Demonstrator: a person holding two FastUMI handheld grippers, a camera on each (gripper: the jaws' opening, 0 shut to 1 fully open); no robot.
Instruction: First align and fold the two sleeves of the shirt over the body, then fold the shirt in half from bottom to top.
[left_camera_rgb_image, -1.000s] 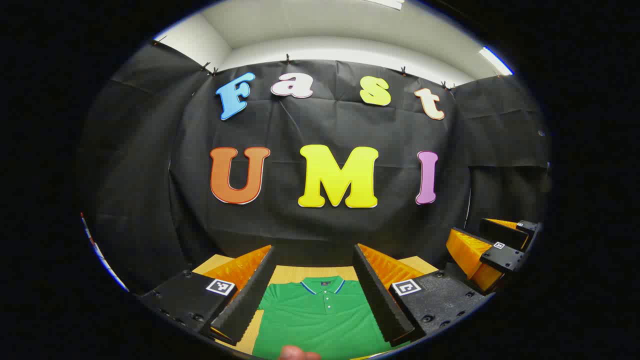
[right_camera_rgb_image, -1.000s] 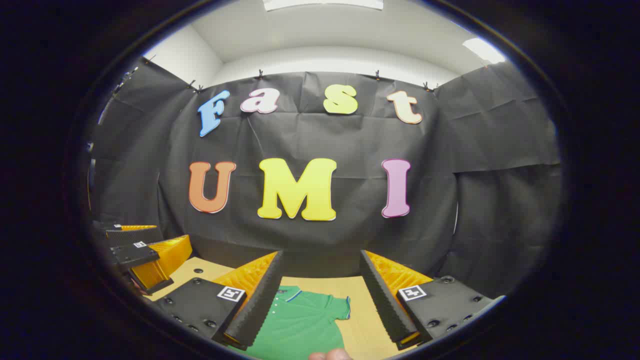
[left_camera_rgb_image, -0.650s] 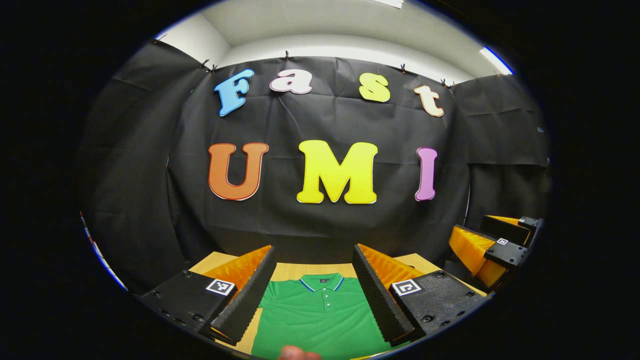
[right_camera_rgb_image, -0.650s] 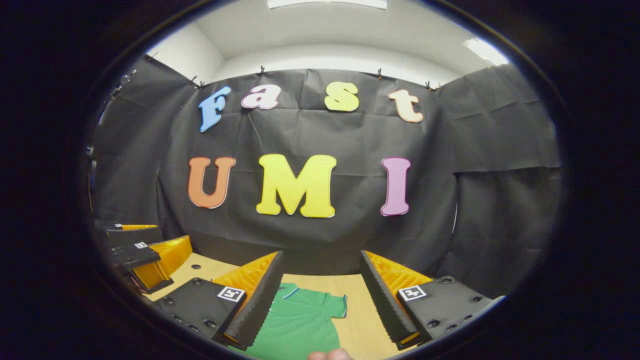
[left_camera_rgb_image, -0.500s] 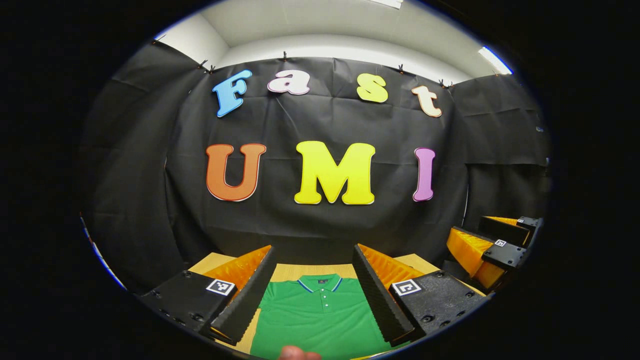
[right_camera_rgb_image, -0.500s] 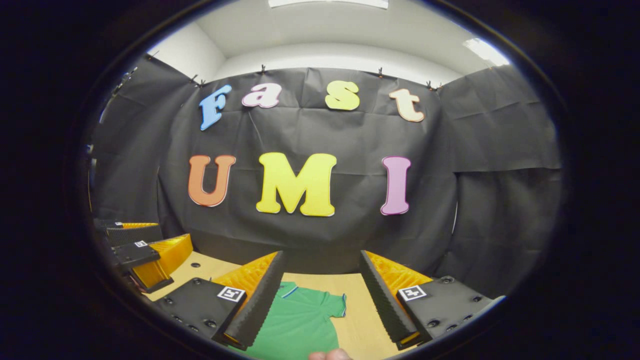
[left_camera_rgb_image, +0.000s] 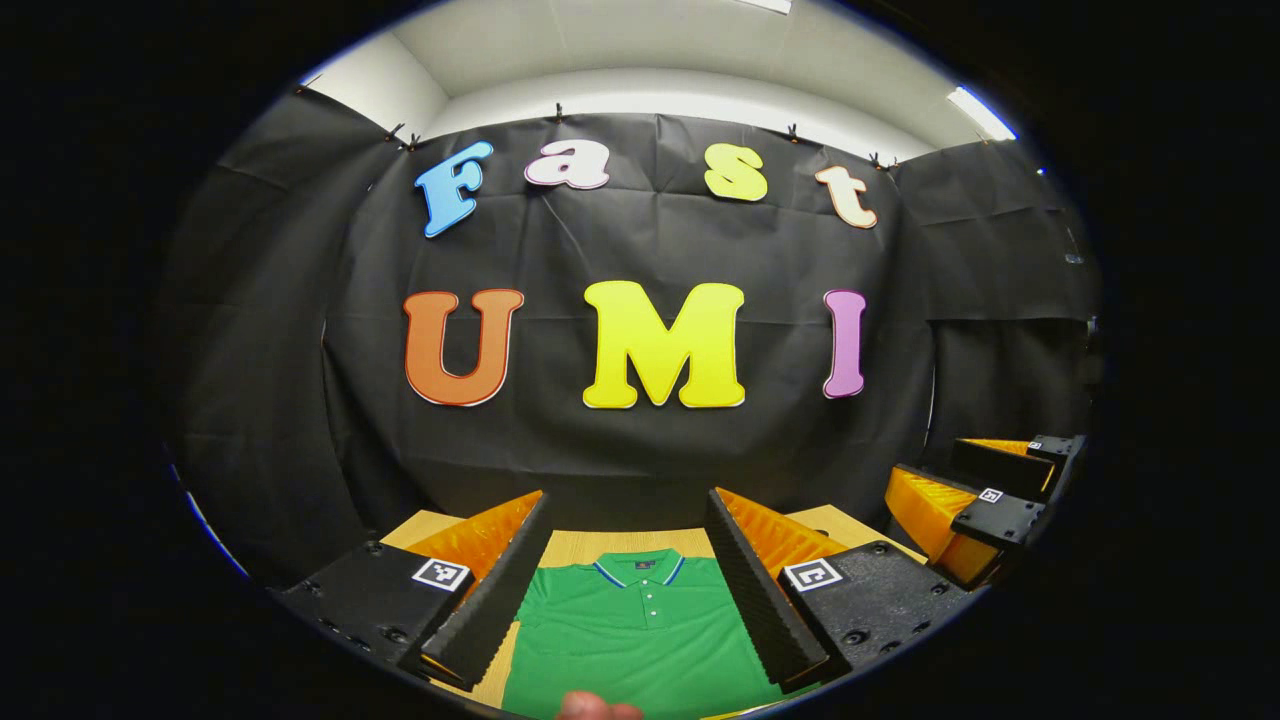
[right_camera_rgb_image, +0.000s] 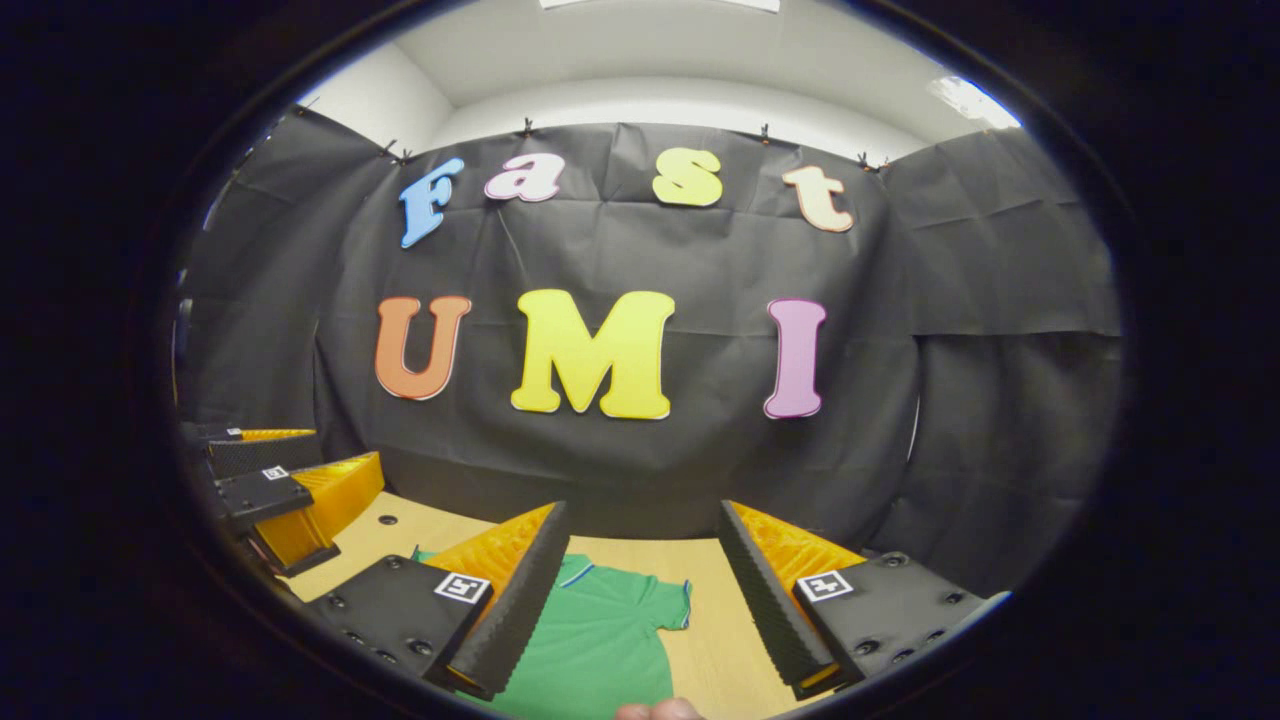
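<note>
A green polo shirt (left_camera_rgb_image: 640, 635) with a blue-edged collar lies flat on the wooden table (left_camera_rgb_image: 590, 545), collar toward the far wall. My left gripper (left_camera_rgb_image: 628, 575) hangs open above its chest, nothing between the fingers. In the right gripper view the same shirt (right_camera_rgb_image: 595, 640) shows with one short sleeve (right_camera_rgb_image: 672, 605) spread out to the side. My right gripper (right_camera_rgb_image: 640, 585) is open above that sleeve side and holds nothing. The right gripper (left_camera_rgb_image: 975, 500) also shows far right in the left gripper view, and the left gripper (right_camera_rgb_image: 285, 500) far left in the right gripper view.
The table (right_camera_rgb_image: 720, 640) runs back to the black cloth wall (left_camera_rgb_image: 650, 450). A fingertip (left_camera_rgb_image: 595, 707) of the holding hand shows at the bottom edge of the left gripper view, another fingertip (right_camera_rgb_image: 655, 710) in the right gripper view.
Both views have tilted slightly downward, so a little more table and shirt shows. Both grippers stay open and hold nothing.
</note>
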